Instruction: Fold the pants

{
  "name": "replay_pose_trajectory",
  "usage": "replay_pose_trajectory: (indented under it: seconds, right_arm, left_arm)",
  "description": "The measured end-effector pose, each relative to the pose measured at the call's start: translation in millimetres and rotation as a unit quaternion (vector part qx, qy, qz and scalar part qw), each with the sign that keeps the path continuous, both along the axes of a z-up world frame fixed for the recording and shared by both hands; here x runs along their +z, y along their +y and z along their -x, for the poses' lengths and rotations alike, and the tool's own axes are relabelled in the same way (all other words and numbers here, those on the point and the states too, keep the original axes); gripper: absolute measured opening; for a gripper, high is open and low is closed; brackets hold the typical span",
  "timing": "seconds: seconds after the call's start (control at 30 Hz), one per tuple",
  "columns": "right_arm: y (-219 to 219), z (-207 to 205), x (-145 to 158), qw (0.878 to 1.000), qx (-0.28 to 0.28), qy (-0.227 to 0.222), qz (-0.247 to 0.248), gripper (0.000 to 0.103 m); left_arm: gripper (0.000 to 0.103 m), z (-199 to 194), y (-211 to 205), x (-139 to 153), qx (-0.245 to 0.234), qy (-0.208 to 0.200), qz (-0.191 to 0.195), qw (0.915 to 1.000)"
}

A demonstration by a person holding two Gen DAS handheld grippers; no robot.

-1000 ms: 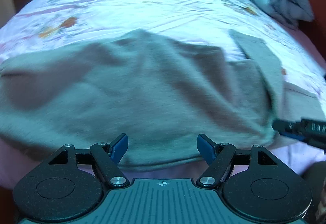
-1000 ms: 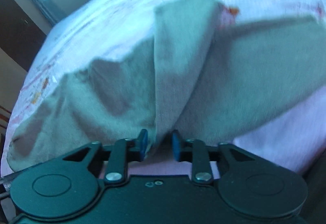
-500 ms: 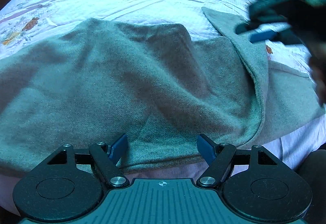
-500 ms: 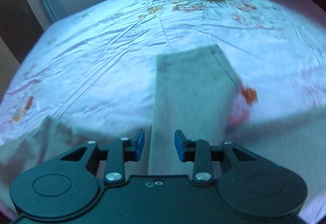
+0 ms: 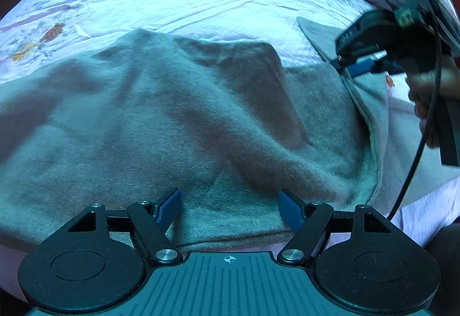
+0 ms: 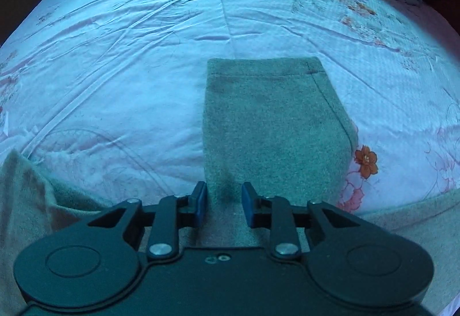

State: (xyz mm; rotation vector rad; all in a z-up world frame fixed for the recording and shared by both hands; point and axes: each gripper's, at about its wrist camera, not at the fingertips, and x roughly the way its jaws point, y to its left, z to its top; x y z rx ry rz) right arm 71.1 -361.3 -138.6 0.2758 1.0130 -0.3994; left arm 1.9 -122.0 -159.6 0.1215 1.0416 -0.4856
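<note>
On bed (image 6: 143, 37), grey pants (image 5: 178, 126) lie rumpled near edge, 1 leg (image 6: 273, 120) laid flat away w/ hem far. Right gripper (image 6: 223, 199): jaws just narrowing, leg cloth between, grip unclear, prob. to drag leg straight. Left gripper (image 5: 229, 208): fingers apart, empty, over waist area.
</note>
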Motion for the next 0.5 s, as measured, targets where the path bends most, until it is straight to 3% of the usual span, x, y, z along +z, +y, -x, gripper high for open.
replay_pose_trajectory:
  seconds: [0.2,0.37,0.5]
  right_arm:
    - [7.8,20.4,15.7,1.000,0.007,-0.018,-0.004,0.018]
    - [9.4,27.3,9.6,1.000,0.013,0.000,0.001,0.019]
    - [8.0,18.8,5.0,1.000,0.009,0.005,-0.029,0.001]
  left_arm:
    - [0.075,-3.1,2.7,-1.7,0.008,-0.002,-0.009,0.9999]
    - [0.075,-1.2,2.1,-2.4,0.004,-0.006,-0.010,0.9999]
    - [0.075,-1.3,3.0,-1.7,0.004,-0.004,-0.008,1.0000]
